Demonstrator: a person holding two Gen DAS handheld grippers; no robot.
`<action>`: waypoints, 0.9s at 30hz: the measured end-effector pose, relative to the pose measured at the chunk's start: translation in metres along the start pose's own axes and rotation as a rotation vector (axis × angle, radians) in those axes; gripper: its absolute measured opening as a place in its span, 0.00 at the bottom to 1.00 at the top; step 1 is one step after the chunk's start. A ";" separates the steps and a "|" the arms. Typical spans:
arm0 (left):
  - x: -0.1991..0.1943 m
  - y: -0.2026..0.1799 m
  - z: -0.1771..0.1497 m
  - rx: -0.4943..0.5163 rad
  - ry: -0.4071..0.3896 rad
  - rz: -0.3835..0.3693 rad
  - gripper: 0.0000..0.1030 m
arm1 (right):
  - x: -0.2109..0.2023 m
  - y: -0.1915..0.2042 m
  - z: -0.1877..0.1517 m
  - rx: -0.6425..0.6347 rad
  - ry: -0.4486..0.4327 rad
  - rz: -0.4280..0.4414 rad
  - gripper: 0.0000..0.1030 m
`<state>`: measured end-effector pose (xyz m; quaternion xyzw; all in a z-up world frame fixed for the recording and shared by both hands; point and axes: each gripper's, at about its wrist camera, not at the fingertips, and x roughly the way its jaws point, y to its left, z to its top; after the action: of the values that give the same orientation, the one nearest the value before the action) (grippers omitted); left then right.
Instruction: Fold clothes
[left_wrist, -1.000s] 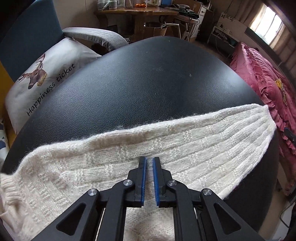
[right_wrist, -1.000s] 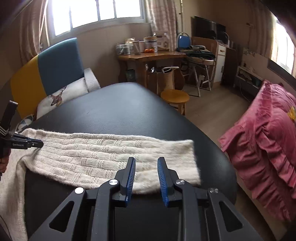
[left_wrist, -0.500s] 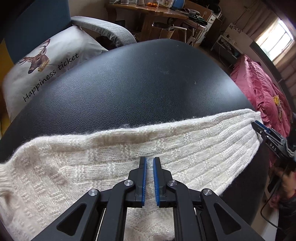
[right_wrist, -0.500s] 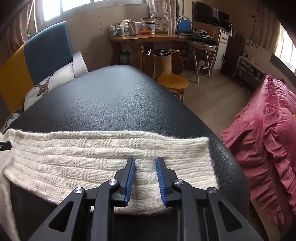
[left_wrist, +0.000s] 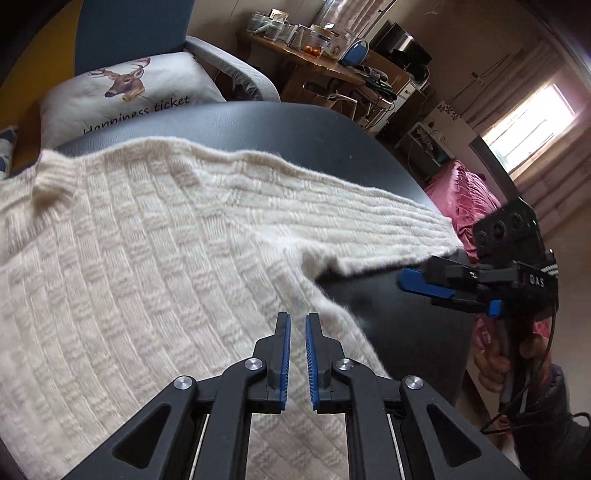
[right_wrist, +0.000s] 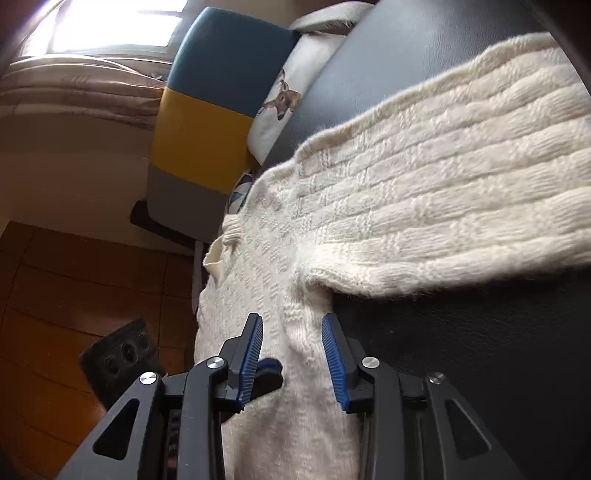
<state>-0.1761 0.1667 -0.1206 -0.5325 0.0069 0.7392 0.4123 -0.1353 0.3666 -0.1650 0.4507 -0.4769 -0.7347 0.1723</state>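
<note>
A cream knitted sweater (left_wrist: 147, 236) lies spread on a black leather table (left_wrist: 332, 129); its body hangs over the near edge and one sleeve (left_wrist: 369, 218) stretches to the right. My left gripper (left_wrist: 297, 325) hovers over the sweater's body near the armpit, its jaws a narrow gap apart with nothing between them. My right gripper (right_wrist: 291, 332) is open over the sweater's body (right_wrist: 424, 177) just below the sleeve's underside; it also shows in the left wrist view (left_wrist: 424, 284) beside the sleeve's end.
A blue, yellow and grey armchair (right_wrist: 207, 110) with a deer cushion (left_wrist: 125, 88) stands behind the table. A cluttered wooden desk (left_wrist: 314, 62) is at the back. A pink bedspread (left_wrist: 476, 199) lies at the right. Wooden floor (right_wrist: 55, 314) lies below.
Both grippers pulled back from the sleeve toward the sweater's body. The right gripper swung down and left to the table's near edge and opened wider. The left gripper's gap widened slightly.
</note>
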 end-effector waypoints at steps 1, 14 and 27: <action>0.003 -0.002 -0.006 0.002 0.006 -0.002 0.09 | 0.007 0.000 0.003 0.020 -0.010 0.010 0.34; 0.025 -0.015 -0.028 0.041 0.067 -0.005 0.09 | -0.043 -0.005 0.029 0.077 -0.206 -0.024 0.35; 0.025 -0.038 0.018 0.069 -0.017 -0.066 0.09 | -0.018 0.014 0.053 -0.440 -0.092 -0.845 0.32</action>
<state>-0.1689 0.2154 -0.1164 -0.5116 0.0115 0.7289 0.4547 -0.1719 0.4009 -0.1371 0.5250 -0.0924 -0.8430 -0.0714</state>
